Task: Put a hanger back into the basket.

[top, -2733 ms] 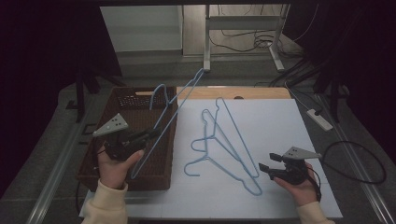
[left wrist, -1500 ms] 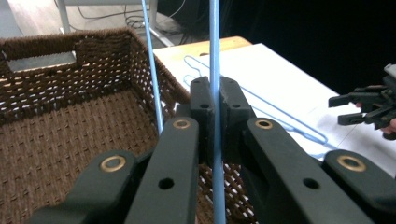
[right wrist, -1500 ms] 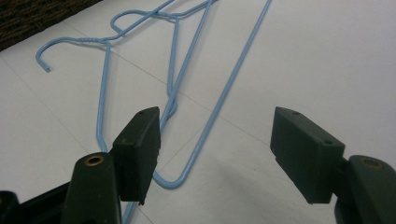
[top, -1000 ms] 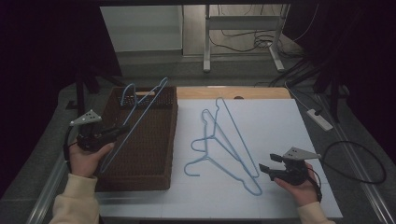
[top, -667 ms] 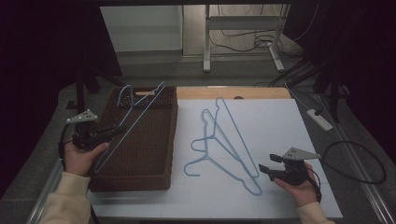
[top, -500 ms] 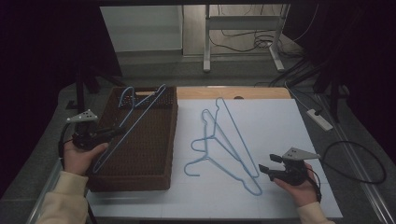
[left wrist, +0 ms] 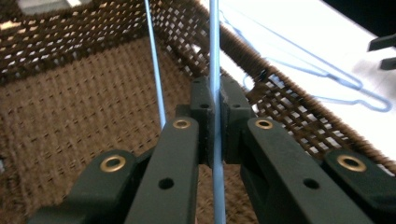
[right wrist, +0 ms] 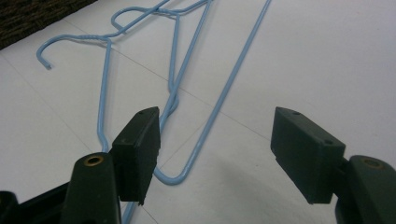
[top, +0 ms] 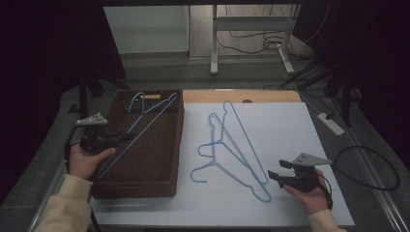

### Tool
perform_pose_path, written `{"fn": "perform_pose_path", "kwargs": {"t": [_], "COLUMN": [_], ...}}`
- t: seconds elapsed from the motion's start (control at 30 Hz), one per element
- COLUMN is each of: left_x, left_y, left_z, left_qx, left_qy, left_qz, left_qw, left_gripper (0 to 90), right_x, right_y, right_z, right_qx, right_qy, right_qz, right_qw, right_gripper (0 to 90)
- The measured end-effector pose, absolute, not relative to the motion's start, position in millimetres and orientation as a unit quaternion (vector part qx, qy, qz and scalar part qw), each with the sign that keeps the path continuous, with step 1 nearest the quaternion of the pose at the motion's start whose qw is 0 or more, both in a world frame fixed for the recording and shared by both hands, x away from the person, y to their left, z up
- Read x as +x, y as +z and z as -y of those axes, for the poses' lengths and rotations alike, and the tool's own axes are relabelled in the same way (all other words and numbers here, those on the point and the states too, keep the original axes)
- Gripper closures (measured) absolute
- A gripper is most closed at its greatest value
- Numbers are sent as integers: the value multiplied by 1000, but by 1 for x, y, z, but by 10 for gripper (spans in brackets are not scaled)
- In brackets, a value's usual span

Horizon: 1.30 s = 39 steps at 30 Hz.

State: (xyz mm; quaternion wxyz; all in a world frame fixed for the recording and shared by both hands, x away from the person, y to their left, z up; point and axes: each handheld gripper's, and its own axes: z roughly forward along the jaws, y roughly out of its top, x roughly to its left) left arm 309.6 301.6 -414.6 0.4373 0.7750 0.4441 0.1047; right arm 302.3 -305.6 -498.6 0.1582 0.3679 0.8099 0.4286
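Since the earlier frame our left gripper [top: 112, 139] has carried its hanger [top: 140, 126] left, over the basket [top: 176, 140]; jaws clamped on wire. Right gripper [top: 276, 177] idle, jaws wide, empty, near two hangers [top: 232, 150]. Risk: hook snags the far basket wall on release.

1. The basket [top: 140, 181] sits on the left part of the surface [top: 290, 130].
2. One hanger [top: 138, 126] lies slanted in the basket.
3. Two overlapping hangers [top: 232, 150] lie right of the basket.
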Motion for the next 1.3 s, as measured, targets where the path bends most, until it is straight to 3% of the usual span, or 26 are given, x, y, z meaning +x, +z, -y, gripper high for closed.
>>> {"fn": "perform_pose_path", "kwargs": {"t": [0.63, 1.3], "left_x": [332, 342], "left_y": [-442, -456], "left_z": [-303, -315], "left_qx": [789, 771], "left_qy": [82, 121], "left_qz": [-477, -560], "left_qw": [379, 278], "left_gripper": [858, 855], "right_x": [303, 303], "right_y": [-499, -500], "right_z": [306, 306], "right_qx": [368, 368], "right_qy": [427, 424], "right_qz": [-811, -812], "right_qw": [157, 157], "right_gripper": [339, 338]}}
